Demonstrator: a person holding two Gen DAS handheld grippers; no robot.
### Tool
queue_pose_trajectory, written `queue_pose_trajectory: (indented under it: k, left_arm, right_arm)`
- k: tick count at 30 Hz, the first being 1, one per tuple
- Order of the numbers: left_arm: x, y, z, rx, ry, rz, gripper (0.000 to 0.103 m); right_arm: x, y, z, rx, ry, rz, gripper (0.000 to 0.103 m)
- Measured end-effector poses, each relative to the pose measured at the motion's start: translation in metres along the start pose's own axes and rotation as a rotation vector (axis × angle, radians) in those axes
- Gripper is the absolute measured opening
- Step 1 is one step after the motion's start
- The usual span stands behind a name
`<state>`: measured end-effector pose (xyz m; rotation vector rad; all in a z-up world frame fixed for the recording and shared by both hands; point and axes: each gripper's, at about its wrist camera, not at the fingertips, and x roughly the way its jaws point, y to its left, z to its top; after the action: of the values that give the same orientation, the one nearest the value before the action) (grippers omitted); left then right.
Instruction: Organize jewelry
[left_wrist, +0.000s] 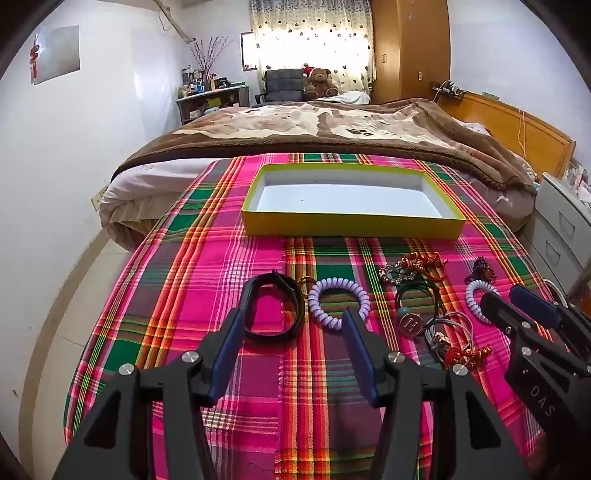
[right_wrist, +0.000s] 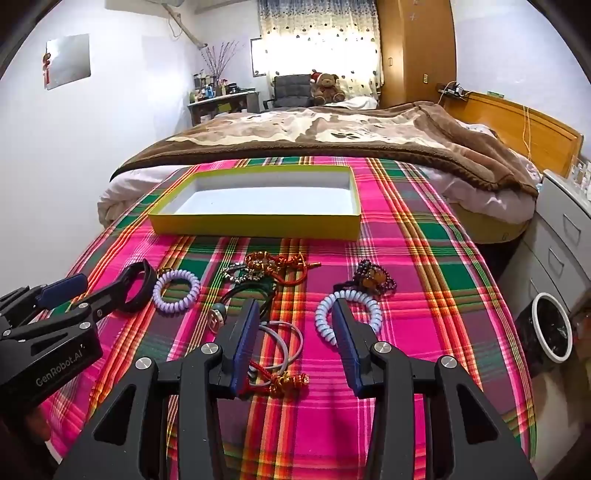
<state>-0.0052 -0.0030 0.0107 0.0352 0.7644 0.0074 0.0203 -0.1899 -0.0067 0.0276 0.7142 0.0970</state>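
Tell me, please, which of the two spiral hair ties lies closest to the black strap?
The purple spiral tie, just right of the black strap. The paler, bluish spiral tie lies far to the right, beyond the tangle of cords, by the dark bead bracelet.

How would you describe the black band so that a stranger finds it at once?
Start at the yellow box on the plaid cloth; the jewelry lies in a row in front of it. The black band is the leftmost piece, beside a lilac spiral coil. It alone is a smooth, plain black loop.

Two wrist views, side by side
Both look down, close, over the cloth (left_wrist: 207, 295); both show the box (left_wrist: 351, 223) and bed.
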Motion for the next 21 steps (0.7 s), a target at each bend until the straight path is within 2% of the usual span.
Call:
queue_pose_trajectory:
  k: [21]
  left_arm:
    - [-0.0067,0.0059,-0.0001,-0.015,-0.006,0.012,0.057]
  right_arm:
    - [-0.0025,0.0030,-0.0006,-0.010,0.003,-0.005,0.042]
